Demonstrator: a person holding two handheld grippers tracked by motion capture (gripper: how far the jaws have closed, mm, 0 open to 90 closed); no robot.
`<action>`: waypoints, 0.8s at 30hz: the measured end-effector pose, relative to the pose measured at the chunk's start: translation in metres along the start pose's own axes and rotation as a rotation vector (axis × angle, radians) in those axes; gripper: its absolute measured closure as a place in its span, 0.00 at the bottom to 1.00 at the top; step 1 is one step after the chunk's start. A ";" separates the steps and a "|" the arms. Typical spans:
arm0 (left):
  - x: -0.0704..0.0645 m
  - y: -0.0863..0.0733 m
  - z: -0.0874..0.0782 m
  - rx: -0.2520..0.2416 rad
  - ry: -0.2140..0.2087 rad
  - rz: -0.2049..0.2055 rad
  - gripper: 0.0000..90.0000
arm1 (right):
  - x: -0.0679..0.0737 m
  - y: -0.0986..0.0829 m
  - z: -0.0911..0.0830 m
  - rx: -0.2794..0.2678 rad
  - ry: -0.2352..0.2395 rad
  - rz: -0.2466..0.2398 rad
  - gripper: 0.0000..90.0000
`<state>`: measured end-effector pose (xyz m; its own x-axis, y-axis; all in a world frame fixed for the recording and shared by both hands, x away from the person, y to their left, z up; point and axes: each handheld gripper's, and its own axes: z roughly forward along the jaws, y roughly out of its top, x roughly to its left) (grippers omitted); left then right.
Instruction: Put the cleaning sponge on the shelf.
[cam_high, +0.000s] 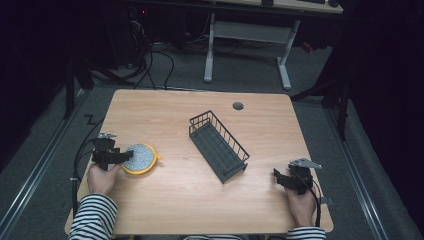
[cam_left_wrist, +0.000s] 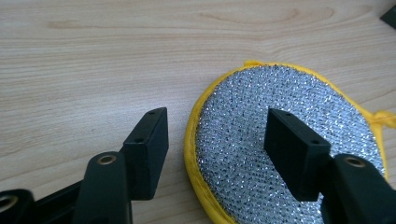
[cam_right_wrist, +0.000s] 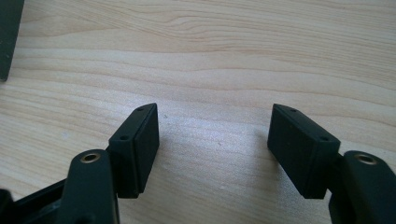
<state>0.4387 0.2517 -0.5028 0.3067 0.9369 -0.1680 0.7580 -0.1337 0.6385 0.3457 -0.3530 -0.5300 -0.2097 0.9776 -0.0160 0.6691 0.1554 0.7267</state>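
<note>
- We count two tongs, one in each hand of the person, and both stand with the jaws wide apart.
- The left gripper (cam_high: 119, 156) is low over the table (cam_high: 165, 195), at the edge of the one round scouring pad (cam_high: 140, 158) (silver mesh on top, yellow border around).
- In the left gripper view, the left gripper (cam_left_wrist: 217, 135) has its jaws on two sides of the near edge of the scouring pad (cam_left_wrist: 280, 140): one jaw is above the silver face, the other is above bare wood just beside the yellow rim. Between them nothing is pinched; we cannot tell if a jaw touches the pad.
- The right gripper (cam_high: 281, 179) is well apart from the pad, on the other side of the table, and it holds nothing.
- In the right gripper view, between the jaws of the right gripper (cam_right_wrist: 215, 133) we see only bare wood.
- There is one dark wire basket (cam_high: 218, 145), which lies diagonally between the two tongs (a little nearer to the right one). We see nothing inside it.
- Two striped sleeves come in at the near edge, one behind each gripper.
</note>
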 end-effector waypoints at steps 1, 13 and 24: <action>0.000 0.000 0.001 0.003 -0.002 -0.002 0.49 | 0.000 0.000 0.000 0.000 0.000 0.001 0.38; 0.005 -0.001 0.008 0.044 -0.054 -0.049 0.64 | 0.000 0.000 0.000 0.002 -0.001 0.000 0.38; 0.003 -0.011 0.007 -0.033 -0.064 -0.054 0.83 | 0.000 0.000 0.000 0.001 -0.001 -0.001 0.37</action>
<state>0.4351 0.2539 -0.5159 0.3027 0.9196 -0.2505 0.7558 -0.0715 0.6509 0.3457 -0.3528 -0.5300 -0.2096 0.9776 -0.0174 0.6697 0.1565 0.7259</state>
